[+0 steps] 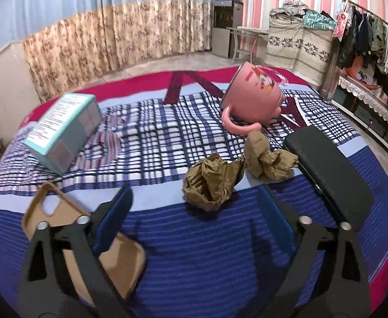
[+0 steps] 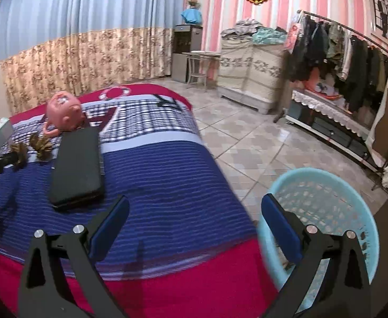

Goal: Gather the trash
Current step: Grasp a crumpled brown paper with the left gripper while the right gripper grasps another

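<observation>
Two crumpled brown paper wads lie on the striped bed cover. The nearer wad (image 1: 212, 180) sits just beyond the fingertips of my left gripper (image 1: 194, 206), roughly centred between them; its jaws are open and clear of the paper. The second wad (image 1: 268, 159) rests behind it, against a black case (image 1: 326, 167). In the right wrist view both wads (image 2: 41, 145) show small at far left. My right gripper (image 2: 195, 206) is open and holds nothing, above the bed's near corner, with a light blue mesh basket (image 2: 313, 171) on the floor beside its right finger.
A pink mug (image 1: 252, 98) lies on its side behind the wads. A teal box (image 1: 64, 129) stands at the left and a tan phone case (image 1: 119, 259) lies under my left finger. Tiled floor, a clothes rack (image 2: 353, 53) and covered furniture lie to the right.
</observation>
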`<state>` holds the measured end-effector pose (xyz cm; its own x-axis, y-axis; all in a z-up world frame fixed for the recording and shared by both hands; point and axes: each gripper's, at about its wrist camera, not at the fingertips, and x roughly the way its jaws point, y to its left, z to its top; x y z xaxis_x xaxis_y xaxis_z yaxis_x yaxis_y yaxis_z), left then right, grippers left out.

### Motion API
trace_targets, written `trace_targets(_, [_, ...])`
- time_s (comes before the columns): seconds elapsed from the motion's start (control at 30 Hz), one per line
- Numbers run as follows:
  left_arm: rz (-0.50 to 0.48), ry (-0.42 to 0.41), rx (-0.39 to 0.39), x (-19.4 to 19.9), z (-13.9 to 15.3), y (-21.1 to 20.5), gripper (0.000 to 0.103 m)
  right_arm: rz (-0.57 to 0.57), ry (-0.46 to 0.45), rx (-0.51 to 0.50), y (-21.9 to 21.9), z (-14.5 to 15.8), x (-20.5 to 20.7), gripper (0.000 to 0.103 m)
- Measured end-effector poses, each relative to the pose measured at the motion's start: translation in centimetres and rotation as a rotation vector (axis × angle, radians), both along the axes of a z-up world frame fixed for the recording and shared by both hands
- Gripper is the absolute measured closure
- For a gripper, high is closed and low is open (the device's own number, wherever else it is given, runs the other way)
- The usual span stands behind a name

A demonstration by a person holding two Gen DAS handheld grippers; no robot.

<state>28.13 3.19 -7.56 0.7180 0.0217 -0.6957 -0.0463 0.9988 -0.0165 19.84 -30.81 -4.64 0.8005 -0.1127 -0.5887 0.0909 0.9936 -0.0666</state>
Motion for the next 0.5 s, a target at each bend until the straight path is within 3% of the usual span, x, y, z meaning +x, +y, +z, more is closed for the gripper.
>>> trace_targets(0.07, [-0.020, 0.017, -0.021, 0.4, -0.4, -0.1, 0.036, 0.022, 0.009, 0.012, 0.7, 0.0, 0.1, 0.005])
trace_targets(0.13, [-0.035, 0.033, -0.045, 0.7, -0.9, 0.1, 0.059, 0.057, 0.016, 0.030, 1.7, -0.3, 0.1, 0.005])
trace_targets(0.3, [0.003, -0.006, -0.090, -0.1, -0.8, 1.1, 0.061, 0.146, 0.029, 0.050, 4.2, -0.6, 0.3, 0.006])
trace_targets(0.5, [0.146, -0.111, 0.011, -2.4, 0.6, 2.5, 0.061, 0.265, 0.008, 0.085, 8.2, 0.4, 2.0, 0.006])
